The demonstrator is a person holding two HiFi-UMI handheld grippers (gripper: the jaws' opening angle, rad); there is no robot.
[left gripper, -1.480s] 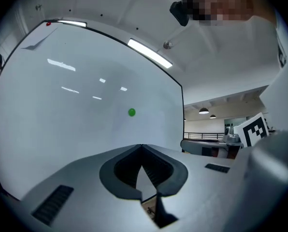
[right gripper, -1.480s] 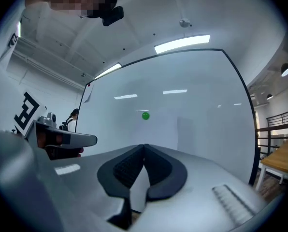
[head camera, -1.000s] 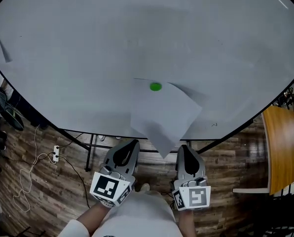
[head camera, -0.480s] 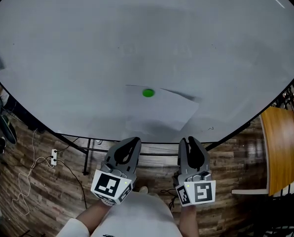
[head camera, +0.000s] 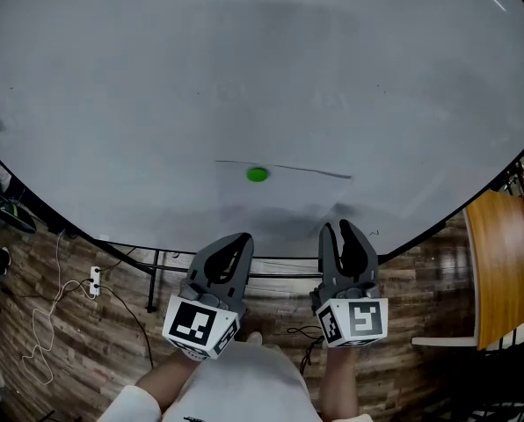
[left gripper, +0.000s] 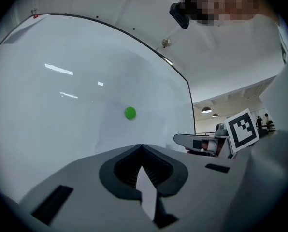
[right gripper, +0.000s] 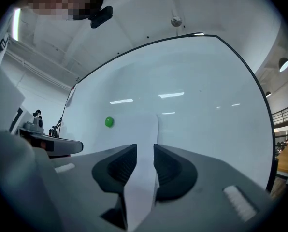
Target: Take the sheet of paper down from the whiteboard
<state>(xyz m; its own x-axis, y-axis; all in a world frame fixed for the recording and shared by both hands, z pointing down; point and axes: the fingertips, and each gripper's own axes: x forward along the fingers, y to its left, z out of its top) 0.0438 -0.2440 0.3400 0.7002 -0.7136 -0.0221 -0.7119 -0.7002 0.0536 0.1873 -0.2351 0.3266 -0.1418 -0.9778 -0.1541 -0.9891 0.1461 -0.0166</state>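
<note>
A white sheet of paper (head camera: 284, 200) hangs flat on the whiteboard (head camera: 244, 60), pinned near its top left by a green magnet (head camera: 258, 174). Both grippers sit below the board's lower edge, short of the sheet. My left gripper (head camera: 236, 238) is shut, and a white sliver shows in the hollow behind its tips. My right gripper (head camera: 343, 229) is opening, with its pads pressing on nothing. The left gripper view shows the closed tips of the left gripper (left gripper: 141, 146) below the magnet (left gripper: 130, 112). In the right gripper view, the sheet (right gripper: 134, 134) and magnet (right gripper: 109, 122) lie beyond the right gripper (right gripper: 145, 149).
A wooden table (head camera: 499, 271) stands at the right. The board's black stand legs (head camera: 161, 275) rise from a wood floor, where a power strip (head camera: 95, 280) and loose cable lie at the left.
The sheet's lower part was bent away from the board toward the grippers and now lies flat against it. The right gripper has opened. Both grippers have drawn back slightly.
</note>
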